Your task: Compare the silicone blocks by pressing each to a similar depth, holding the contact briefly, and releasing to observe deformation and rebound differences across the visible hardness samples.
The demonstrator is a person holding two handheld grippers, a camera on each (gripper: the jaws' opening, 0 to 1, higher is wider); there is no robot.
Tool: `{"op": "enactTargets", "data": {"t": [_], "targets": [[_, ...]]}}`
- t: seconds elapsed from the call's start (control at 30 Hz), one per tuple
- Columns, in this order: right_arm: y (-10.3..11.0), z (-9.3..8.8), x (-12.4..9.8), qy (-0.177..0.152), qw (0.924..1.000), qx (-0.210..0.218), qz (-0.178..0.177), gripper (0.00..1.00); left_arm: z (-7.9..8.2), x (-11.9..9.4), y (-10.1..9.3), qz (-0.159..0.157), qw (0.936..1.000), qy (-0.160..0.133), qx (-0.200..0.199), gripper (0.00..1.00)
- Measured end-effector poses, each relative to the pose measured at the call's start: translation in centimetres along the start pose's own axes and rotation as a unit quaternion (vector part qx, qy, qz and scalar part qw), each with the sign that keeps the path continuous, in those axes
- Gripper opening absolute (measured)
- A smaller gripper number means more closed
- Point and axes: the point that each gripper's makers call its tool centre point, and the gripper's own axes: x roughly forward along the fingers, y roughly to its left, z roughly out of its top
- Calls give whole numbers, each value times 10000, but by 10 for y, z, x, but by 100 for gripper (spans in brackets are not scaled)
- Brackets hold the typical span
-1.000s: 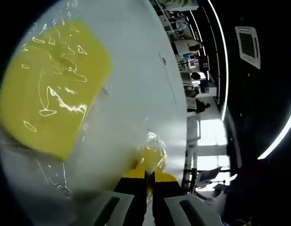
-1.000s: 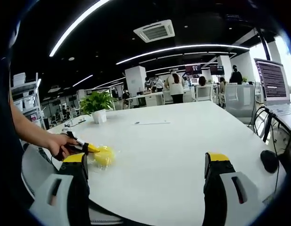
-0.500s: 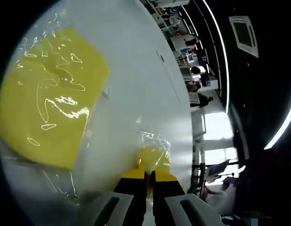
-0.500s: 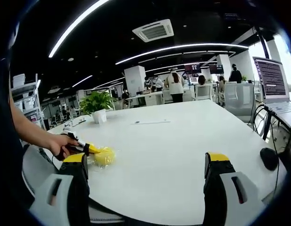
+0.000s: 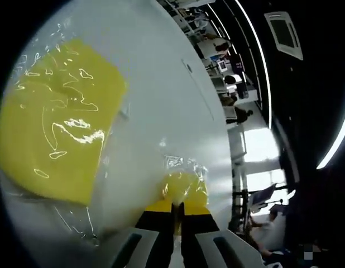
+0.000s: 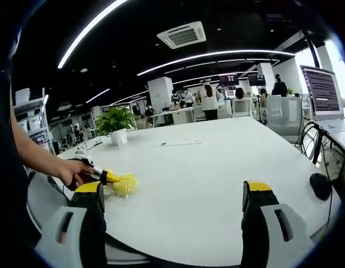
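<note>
In the left gripper view a big yellow silicone block (image 5: 55, 123) wrapped in crinkled clear film lies at the left on the white table (image 5: 156, 84). A smaller yellow block (image 5: 183, 187), also in film, sits right at the tips of my left gripper (image 5: 175, 207), whose jaws are shut together and press against it. In the right gripper view a hand holds that left gripper (image 6: 102, 176) against the small yellow block (image 6: 125, 185) at the table's left edge. My right gripper (image 6: 172, 192) hovers open over the near table edge with nothing between its jaws.
A potted plant (image 6: 115, 124) stands at the back left of the table (image 6: 217, 167), and a thin paper strip (image 6: 178, 144) lies mid-table. A laptop (image 6: 323, 89) and a black mouse (image 6: 320, 186) sit at the right. People and desks fill the far office.
The left gripper view has shifted slightly, and the small block now sits a little closer against the shut tips. The right gripper has stayed open and still.
</note>
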Motion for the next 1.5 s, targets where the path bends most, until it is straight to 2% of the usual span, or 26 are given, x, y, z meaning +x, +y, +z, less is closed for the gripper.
{"op": "enactTargets", "data": {"t": [0.67,0.8,1.13,1.2,1.23,1.27,1.3,1.33,1.37,1.4,1.47,1.5], "targets": [[5,1,2,3,10000,70,6,97,1,3,1,10,10000,-14,10,2],[6,3,3,9,10000,72,19,96,0,3,3,119,9999,55,39,2],[10,5,5,4,9999,77,66,96,1,2,2,220,9988,39,436,4],[10,5,5,6,9999,83,59,97,2,2,-1,240,9959,109,863,6],[10,5,5,1,9999,93,54,96,1,2,-3,225,9960,164,851,7],[10,5,5,-4,9999,110,59,96,3,2,-5,179,9918,260,1238,8],[10,4,5,4,9999,114,65,96,6,1,-5,195,9838,250,1766,12],[11,3,6,25,9999,107,76,96,7,0,-8,158,9732,276,2276,18],[11,3,7,38,9999,104,85,97,9,-1,-12,137,9659,235,2577,28],[12,3,8,41,9999,110,102,96,15,-5,-20,144,9624,16,2711,40],[12,3,9,31,9999,105,110,96,21,-12,-32,-29,9563,-72,2921,49],[11,4,11,32,9999,102,117,96,25,-17,-41,-152,9506,-150,3097,56]]}}
